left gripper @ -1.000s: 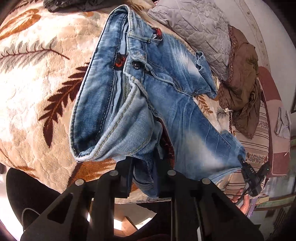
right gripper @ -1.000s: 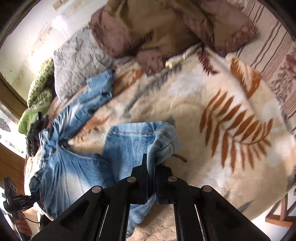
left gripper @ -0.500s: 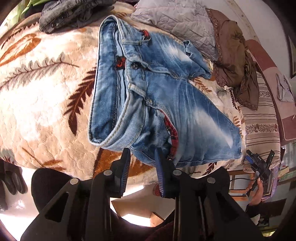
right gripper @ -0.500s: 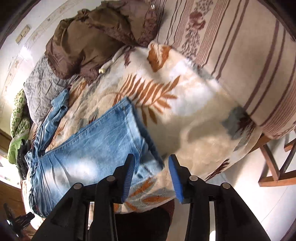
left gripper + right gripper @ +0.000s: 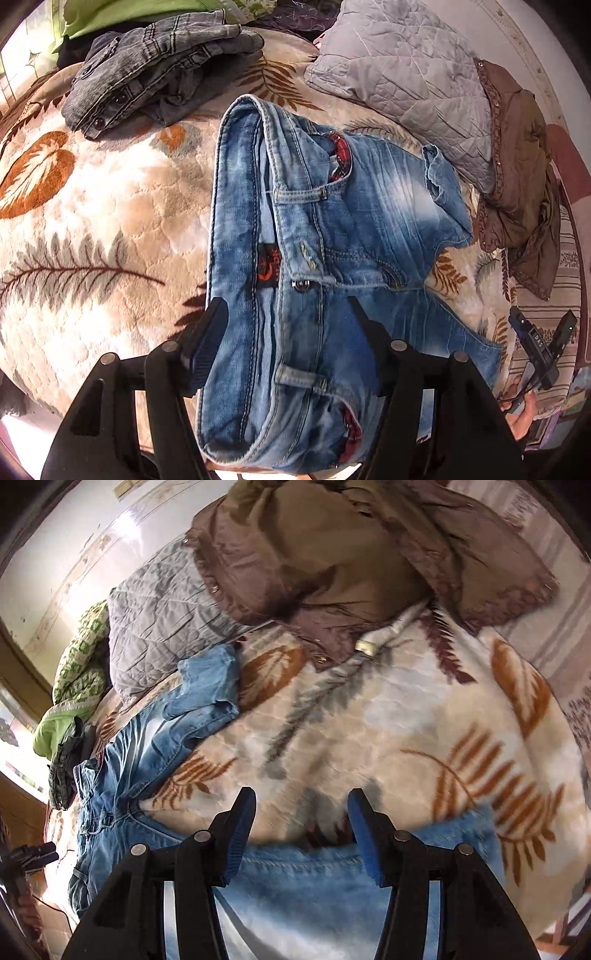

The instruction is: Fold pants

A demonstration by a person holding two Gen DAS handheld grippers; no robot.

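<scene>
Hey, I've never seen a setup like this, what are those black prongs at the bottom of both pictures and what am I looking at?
Those prongs are handheld grippers, one in each of a person's hands, each carrying a fisheye camera looking along its fingers. The left gripper is open above the waistband of the blue jeans. The right gripper is open over a leg hem. Nothing is held. The jeans lie on a leaf-patterned blanket, alongside grey jeans, a quilted pillow and a brown garment.

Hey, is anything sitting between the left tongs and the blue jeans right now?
Nothing visible does. The left tongs are open straight over the waistband of the blue jeans, with only denim between the fingers. The grey jeans lie well away at the far side of the blanket.
</scene>
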